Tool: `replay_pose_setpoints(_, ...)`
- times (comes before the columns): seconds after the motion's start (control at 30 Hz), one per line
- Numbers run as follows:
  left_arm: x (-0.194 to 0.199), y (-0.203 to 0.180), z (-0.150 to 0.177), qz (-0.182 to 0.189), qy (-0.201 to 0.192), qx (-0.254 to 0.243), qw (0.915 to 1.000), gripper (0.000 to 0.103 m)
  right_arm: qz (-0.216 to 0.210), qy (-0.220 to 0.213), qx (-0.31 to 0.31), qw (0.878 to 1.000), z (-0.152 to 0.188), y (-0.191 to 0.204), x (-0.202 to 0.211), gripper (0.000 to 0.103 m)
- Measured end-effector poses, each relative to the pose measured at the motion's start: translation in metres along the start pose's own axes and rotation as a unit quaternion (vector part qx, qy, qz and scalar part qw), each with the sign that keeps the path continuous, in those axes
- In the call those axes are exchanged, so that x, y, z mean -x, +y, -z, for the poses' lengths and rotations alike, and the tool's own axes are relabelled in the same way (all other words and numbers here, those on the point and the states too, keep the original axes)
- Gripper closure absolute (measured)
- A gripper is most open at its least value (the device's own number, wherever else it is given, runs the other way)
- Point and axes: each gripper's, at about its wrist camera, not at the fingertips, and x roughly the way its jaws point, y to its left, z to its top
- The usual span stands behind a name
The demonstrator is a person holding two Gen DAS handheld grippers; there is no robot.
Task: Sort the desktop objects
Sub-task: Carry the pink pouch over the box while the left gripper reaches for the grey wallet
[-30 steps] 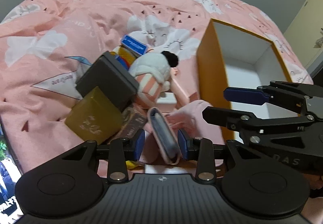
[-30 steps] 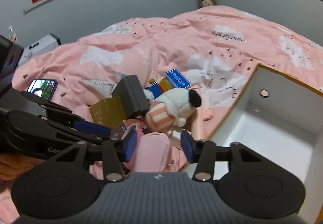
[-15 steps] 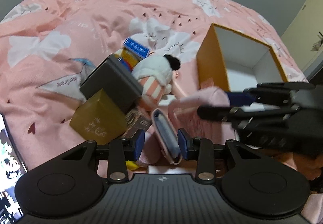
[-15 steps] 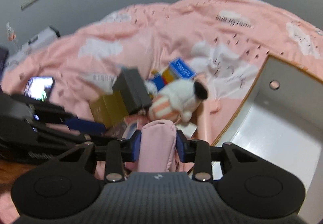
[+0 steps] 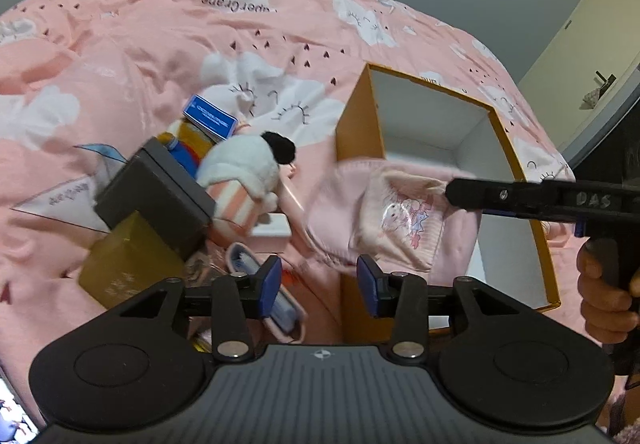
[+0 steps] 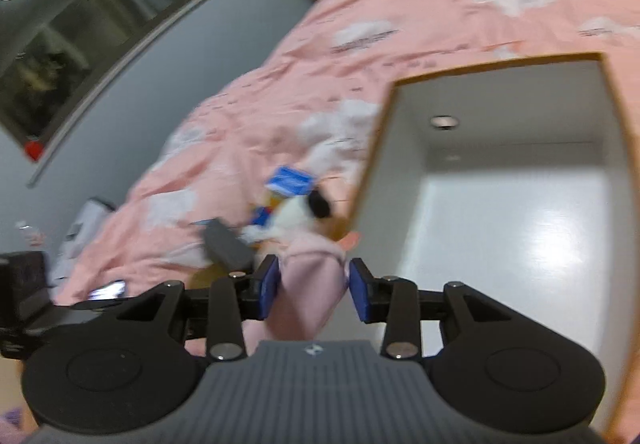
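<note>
A pink fabric pouch is pinched between the blue pads of the right gripper and hangs over the near left corner of the orange box, which lies on the pink duvet. The jaws are easing slightly apart, though the cloth is still pressed between the pads. The pouch is judged light and soft — it folds and droops, so it is best held by a bunched fold or seam, not by a loose flap, which could slip.

The left gripper is seen with its jaws opening and nothing pressed between them; a pink case lies just beside and below its left pad, at the near edge of the pile. Further back in that pile, a grey box, a gold box and a plush toy are heaped together — well apart from the box's white interior.
</note>
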Motion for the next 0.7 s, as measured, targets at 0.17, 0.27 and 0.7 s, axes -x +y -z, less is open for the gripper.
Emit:
replay_pose_setpoints(0.17,-0.008,-0.003,-0.002,0.027,0.001,0.013,0.9995,0.053,0.045,0.008,0.012,0.999,0.010,-0.010,-0.006,0.062)
replay_pose_setpoints(0.27,-0.011,-0.005,-0.005,0.047,0.003,0.025,0.9986,0.053,0.074,0.010,0.038,0.996,0.013,-0.008,-0.013,0.062)
replay_pose_setpoints(0.7,-0.016,-0.016,-0.004,0.023,-0.004,0.007,0.9997,0.053,0.083,0.054,0.074,0.992,0.019,-0.007,-0.029,0.072)
